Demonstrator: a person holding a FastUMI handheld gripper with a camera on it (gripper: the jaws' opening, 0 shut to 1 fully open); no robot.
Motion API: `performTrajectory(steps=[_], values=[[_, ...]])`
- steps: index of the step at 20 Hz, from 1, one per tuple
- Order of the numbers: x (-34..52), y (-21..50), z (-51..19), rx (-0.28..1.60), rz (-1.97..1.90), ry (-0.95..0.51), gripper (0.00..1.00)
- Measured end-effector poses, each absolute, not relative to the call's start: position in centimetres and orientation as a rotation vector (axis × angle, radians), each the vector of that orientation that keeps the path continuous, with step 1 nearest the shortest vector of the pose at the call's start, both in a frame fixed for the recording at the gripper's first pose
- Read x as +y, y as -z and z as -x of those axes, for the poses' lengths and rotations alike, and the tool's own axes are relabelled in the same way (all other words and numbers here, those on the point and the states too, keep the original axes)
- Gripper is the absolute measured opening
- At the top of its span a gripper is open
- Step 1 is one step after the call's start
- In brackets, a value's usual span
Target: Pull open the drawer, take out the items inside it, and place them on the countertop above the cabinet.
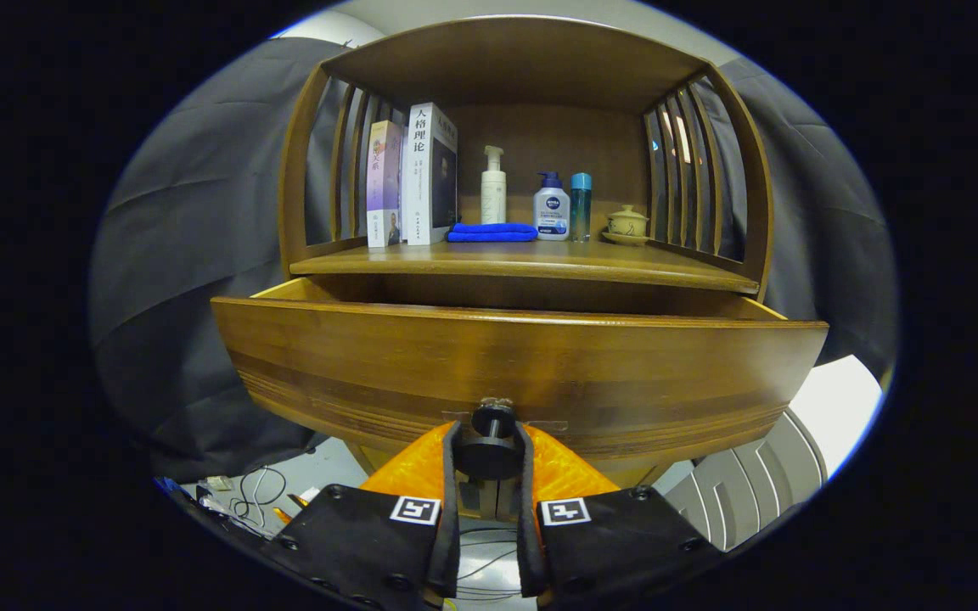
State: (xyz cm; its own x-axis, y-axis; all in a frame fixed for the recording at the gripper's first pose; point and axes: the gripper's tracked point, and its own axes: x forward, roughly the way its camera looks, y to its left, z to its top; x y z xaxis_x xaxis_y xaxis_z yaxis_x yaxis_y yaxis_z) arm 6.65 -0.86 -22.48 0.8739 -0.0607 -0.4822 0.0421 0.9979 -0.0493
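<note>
The jaws are clamped narrow on the knob at the middle of the drawer front, one finger on each side of its round head. The drawer stands partly pulled out of the cabinet; its top edge and a strip of the inner side walls show, but the inside is hidden behind the tall front, so what lies in it cannot be told. Above it, the desk already carries two books standing at the left, a folded blue cloth, a white pump bottle, a second pump bottle, a slim teal bottle and a small lidded cup at the right. The drawer looks like solid wood, stiff and fairly heavy, and likely needs a straight, level pull to avoid binding. The knob is small, smooth and round, so it could slip out; gripping behind the head on its neck seems safest. Free space for the items appears along the front edge of the desk.
</note>
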Motion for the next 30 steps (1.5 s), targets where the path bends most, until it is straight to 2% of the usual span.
performTrajectory(steps=[19, 30], values=[[0.9, 22.7, 2.5, 0.522, 0.112, 0.006, 0.29], [2.1, 22.8, 4.8, 0.522, 0.113, -0.007, 0.29]])
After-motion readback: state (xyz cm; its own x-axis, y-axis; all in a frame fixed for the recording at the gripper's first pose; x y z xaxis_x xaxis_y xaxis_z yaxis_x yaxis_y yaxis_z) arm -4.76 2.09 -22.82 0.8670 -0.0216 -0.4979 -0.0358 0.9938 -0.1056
